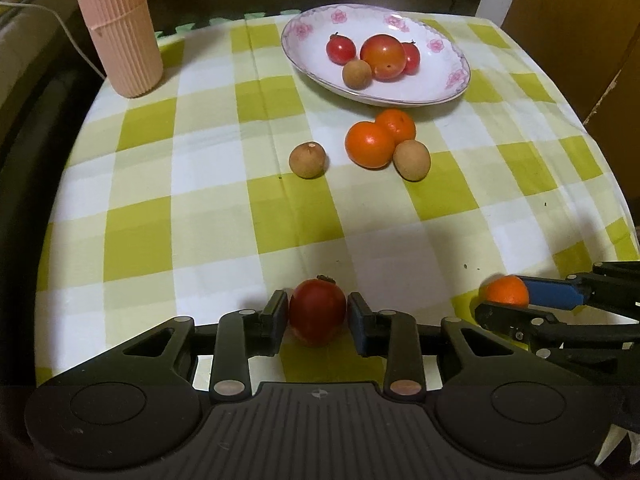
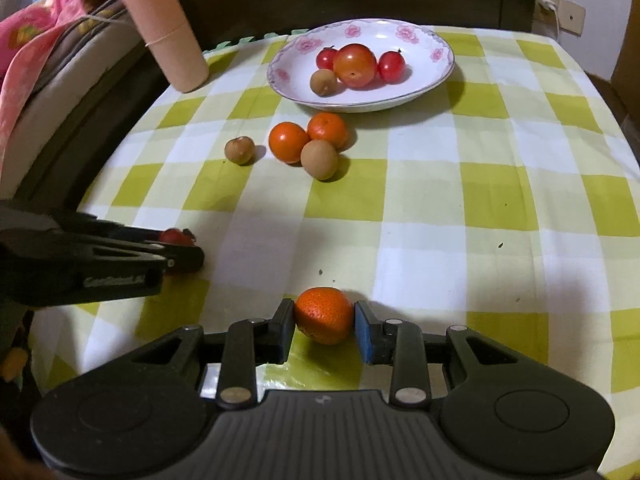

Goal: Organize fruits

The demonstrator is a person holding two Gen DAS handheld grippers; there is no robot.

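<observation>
Left gripper point(image 1: 318, 314) pinches a red tomato point(image 1: 317, 310) between its pads; right gripper point(image 2: 324, 318) pinches an orange point(image 2: 325, 314)

— Hidden? Small red fruit point(image 2: 176, 237) mostly covered by left tool point(image 2: 182, 254) in right wrist view; contact with pads not clear there.

— Cut off? Pink ribbed cylinder point(image 1: 116, 24) cropped at top edge. Rear red fruit point(image 1: 412, 56) in plate point(image 1: 304, 32) half behind the bigger one; possibly a cherry tomato.
</observation>
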